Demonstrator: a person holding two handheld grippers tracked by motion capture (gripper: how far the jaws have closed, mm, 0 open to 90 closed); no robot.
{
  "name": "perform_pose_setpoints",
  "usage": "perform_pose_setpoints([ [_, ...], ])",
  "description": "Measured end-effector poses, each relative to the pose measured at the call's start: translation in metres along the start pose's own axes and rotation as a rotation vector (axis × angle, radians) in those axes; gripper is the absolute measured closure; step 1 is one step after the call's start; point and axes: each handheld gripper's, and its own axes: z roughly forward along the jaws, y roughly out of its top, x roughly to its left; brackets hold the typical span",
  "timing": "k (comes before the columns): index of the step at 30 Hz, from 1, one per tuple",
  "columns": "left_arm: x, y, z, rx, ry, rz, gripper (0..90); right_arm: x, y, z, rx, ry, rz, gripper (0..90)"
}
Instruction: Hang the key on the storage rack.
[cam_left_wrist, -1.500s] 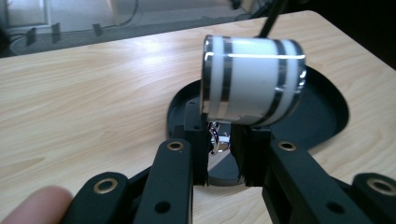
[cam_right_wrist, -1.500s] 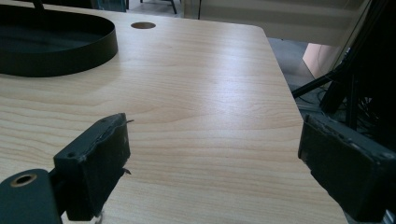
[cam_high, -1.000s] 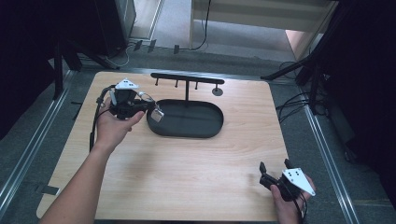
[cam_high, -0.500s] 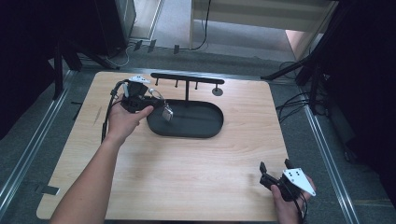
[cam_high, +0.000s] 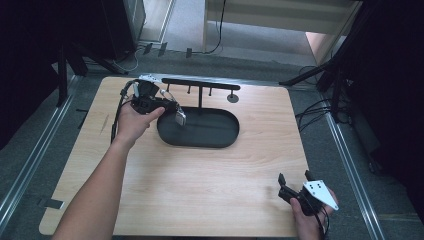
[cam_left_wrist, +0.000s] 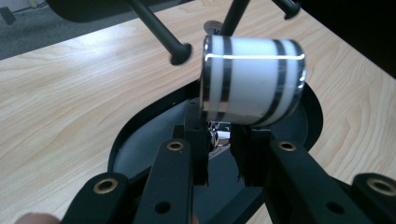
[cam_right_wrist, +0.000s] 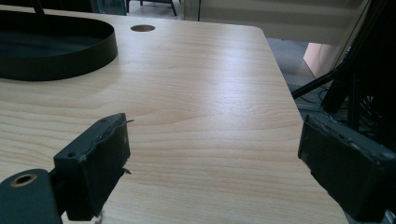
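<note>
**Striped ring carried up to the rack**

I have the pale wooden table (cam_high: 200, 170) under me, with the black oval tray and its peg-bar stand (cam_high: 200, 131) at the far side. My left gripper (cam_high: 167, 106) is clamped on a small metal loop carrying a white cylindrical ring with black stripes (cam_left_wrist: 252, 84), held over the tray just beside a black peg (cam_left_wrist: 180, 51). I judge hanging comes next: line up the loop, then release. My right gripper (cam_high: 295, 192) idles near the table's front edge, jaws wide, empty.
</note>
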Motion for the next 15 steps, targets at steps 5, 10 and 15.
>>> perform_pose_setpoints([
  [5,0.004,0.005,0.004,0.01,-0.015,0.005,77.3,0.0,0.0,0.0,0.002,-0.001,-0.005,8.7],
  [10,0.006,0.006,0.006,0.01,-0.018,0.002,77.3,0.0,0.0,0.0,0.001,-0.002,-0.005,8.8],
  [15,0.012,0.007,0.009,0.0,-0.024,-0.034,77.1,0.0,0.0,0.0,0.001,-0.003,-0.006,8.8],
])
